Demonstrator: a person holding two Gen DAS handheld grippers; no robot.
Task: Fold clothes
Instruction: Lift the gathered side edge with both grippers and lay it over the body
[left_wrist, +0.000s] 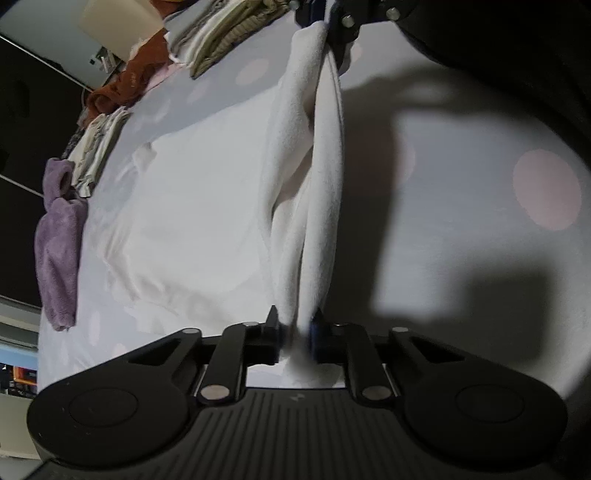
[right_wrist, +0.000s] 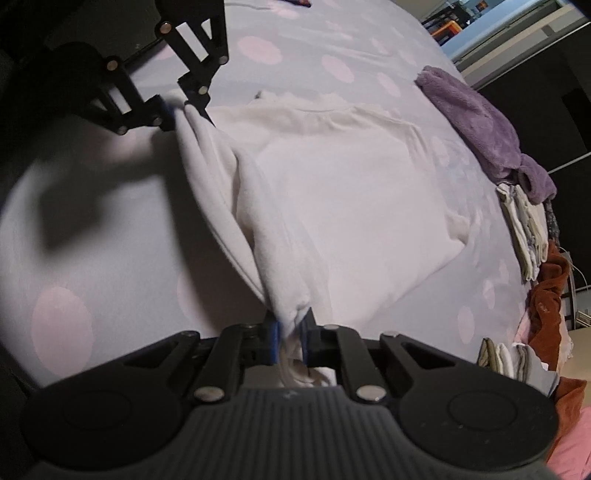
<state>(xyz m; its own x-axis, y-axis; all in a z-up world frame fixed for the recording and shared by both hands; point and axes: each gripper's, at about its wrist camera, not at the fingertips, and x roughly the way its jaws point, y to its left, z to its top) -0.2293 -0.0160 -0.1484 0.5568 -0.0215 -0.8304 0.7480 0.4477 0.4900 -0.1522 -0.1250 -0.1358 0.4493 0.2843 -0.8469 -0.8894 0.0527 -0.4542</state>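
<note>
White fleecy garment (right_wrist: 351, 206), seemingly a soft sweatshirt, lies spread on the lilac bedsheet with pale pink dots (right_wrist: 92, 258), most of its body flat while one long edge is gathered up and stretched taut between the two tools. Left gripper (left_wrist: 295, 332) has its jaws pinched tight on one end of that lifted edge, cloth bunched between the blue pads, and right gripper (right_wrist: 290, 338) is clamped likewise on the other end; each shows in the other's camera at the far end of the stretched fold (the cloth between them hangs in two or three soft pleats). Judging by this, the step in hand is a fold along the garment's length: one side held up, ready to be carried across the flat body. The next move would call for both grippers travelling together at the same height, keeping the edge taut so it lands straight and square, then letting go only once the cloth rests. Along the bed's far edge sit stacks of folded pale linens (right_wrist: 524, 229), a purple plush garment (right_wrist: 476, 125) and a rust-orange garment (right_wrist: 550, 295).
</note>
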